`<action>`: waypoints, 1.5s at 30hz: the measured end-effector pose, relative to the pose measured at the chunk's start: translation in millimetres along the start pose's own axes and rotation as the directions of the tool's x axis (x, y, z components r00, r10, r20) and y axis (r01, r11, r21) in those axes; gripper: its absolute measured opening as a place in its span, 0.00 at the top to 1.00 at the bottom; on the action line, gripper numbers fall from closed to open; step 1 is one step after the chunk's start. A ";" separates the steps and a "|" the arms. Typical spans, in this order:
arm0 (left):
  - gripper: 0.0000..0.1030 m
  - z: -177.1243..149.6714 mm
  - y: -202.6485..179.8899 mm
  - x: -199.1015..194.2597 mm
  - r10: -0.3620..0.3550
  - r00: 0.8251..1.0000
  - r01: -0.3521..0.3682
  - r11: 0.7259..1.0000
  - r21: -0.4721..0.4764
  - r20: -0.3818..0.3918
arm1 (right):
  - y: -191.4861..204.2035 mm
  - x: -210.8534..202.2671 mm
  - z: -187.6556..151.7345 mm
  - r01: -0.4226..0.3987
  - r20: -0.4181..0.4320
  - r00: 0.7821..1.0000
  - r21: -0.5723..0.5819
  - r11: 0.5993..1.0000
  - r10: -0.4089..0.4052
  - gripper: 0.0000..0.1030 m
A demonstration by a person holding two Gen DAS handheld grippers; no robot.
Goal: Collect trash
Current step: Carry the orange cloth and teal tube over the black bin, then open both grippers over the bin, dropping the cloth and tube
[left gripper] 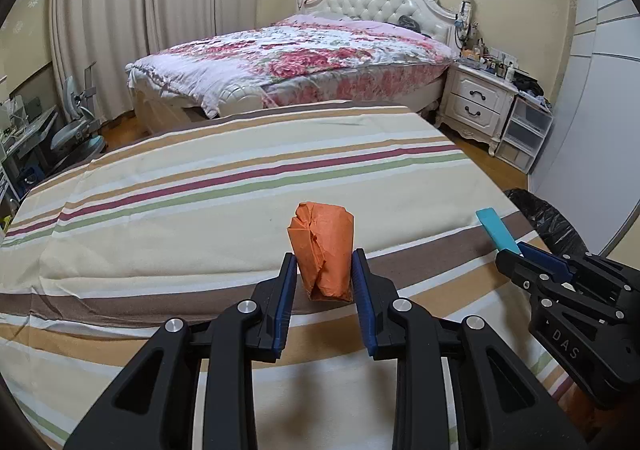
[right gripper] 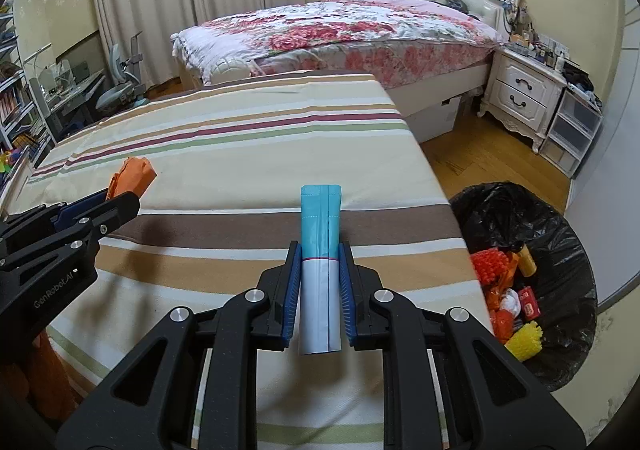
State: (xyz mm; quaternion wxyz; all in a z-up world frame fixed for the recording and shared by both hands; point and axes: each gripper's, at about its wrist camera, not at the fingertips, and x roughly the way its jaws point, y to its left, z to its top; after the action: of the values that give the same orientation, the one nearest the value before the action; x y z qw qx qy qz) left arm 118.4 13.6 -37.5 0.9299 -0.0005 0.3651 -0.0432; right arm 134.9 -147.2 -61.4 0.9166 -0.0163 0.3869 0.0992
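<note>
My left gripper is shut on a crumpled orange paper wad, held just above the striped tablecloth. My right gripper is shut on a teal and white packet that sticks up between the blue pads. In the left wrist view the right gripper sits at the right with the teal packet poking out. In the right wrist view the left gripper is at the left with the orange wad. A bin with a black bag stands right of the table, holding several bits of trash.
The table's right edge runs beside the bin. A bed with a floral quilt lies beyond the table. A white nightstand and clear drawers stand at the far right. A desk and chair are at the left.
</note>
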 end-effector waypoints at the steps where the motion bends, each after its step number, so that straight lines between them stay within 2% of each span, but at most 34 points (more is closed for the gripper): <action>1: 0.72 1.5 -5.6 -2.5 -0.008 1.000 0.008 1.000 0.008 0.010 | -5.2 -4.7 -1.1 0.007 0.009 1.000 0.011 1.000 -0.008 0.82; 10: 0.72 16.3 -60.1 -10.5 -0.098 0.994 0.093 0.992 0.088 0.055 | -59.8 -46.0 -7.0 0.097 0.081 0.991 0.098 0.990 -0.105 0.82; 22: 0.72 32.9 -145.3 10.3 -0.200 0.978 0.185 0.962 0.203 0.056 | -129.7 -63.9 -16.5 0.245 0.103 0.958 0.200 0.949 -0.269 0.82; 29: 0.71 44.1 -182.7 21.8 -0.219 0.974 0.198 0.947 0.252 0.058 | -157.6 -58.5 -16.4 0.297 0.107 0.939 0.231 0.926 -0.328 0.82; 45: 0.71 58.9 -221.1 59.3 -0.187 0.982 0.174 0.943 0.283 0.019 | -188.3 -41.2 -13.6 0.317 0.100 0.928 0.292 0.902 -0.359 0.82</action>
State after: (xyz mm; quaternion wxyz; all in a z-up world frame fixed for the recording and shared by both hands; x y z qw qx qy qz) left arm 184.0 -213.3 -27.4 0.9208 0.0968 0.3324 -0.1797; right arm 133.8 -340.1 -50.4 0.9401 0.0496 0.3172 -0.1146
